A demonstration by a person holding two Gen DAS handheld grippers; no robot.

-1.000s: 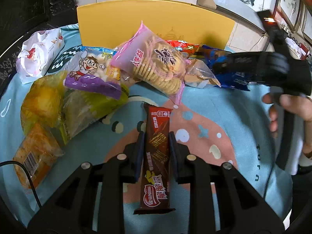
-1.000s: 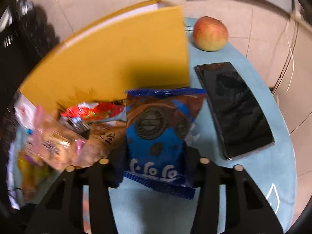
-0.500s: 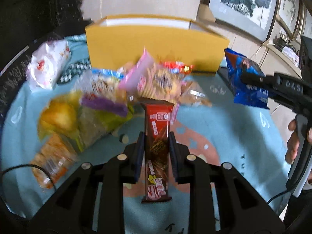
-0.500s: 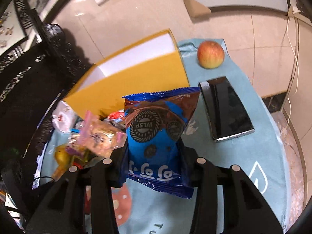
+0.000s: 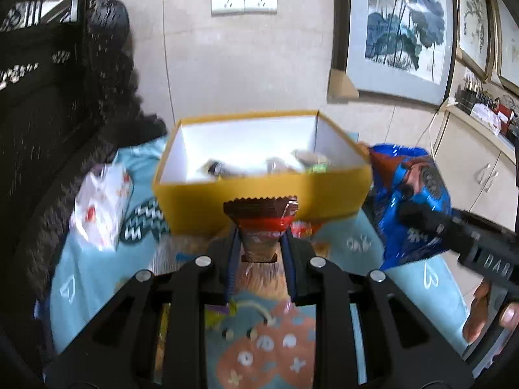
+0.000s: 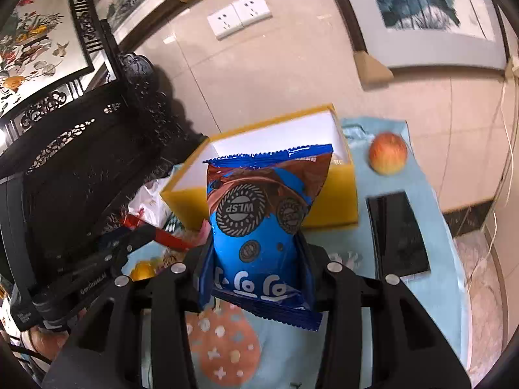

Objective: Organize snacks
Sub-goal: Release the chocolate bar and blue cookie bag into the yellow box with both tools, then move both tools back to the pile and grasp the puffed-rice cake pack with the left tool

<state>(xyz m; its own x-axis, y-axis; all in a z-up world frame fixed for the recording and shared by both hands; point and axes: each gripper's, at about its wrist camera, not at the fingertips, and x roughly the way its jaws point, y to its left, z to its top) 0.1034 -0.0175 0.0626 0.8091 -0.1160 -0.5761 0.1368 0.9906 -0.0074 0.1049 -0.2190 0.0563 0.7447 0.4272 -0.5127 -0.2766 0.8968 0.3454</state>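
In the left wrist view my left gripper (image 5: 259,253) is shut on a brown and red wafer bar (image 5: 261,223), held high in front of the open yellow box (image 5: 262,194). A few wrapped snacks lie on the box's white floor. At the right of that view my right gripper (image 5: 412,210) holds a blue cookie bag (image 5: 418,178) beside the box's right corner. In the right wrist view my right gripper (image 6: 256,259) is shut on the blue cookie bag (image 6: 259,214), upright before the yellow box (image 6: 331,201). The left gripper (image 6: 142,230) with the red bar end shows at the left.
A white snack pouch (image 5: 100,204) lies left of the box. An apple (image 6: 387,152) and a black phone (image 6: 399,233) lie right of the box on the blue tablecloth (image 6: 444,278). More snacks are partly hidden below my grippers. A dark carved chair (image 6: 81,168) stands behind at the left.
Both grippers have risen with their snacks, so the views now look down into the open box. The snack pile has dropped under the left gripper's fingers.
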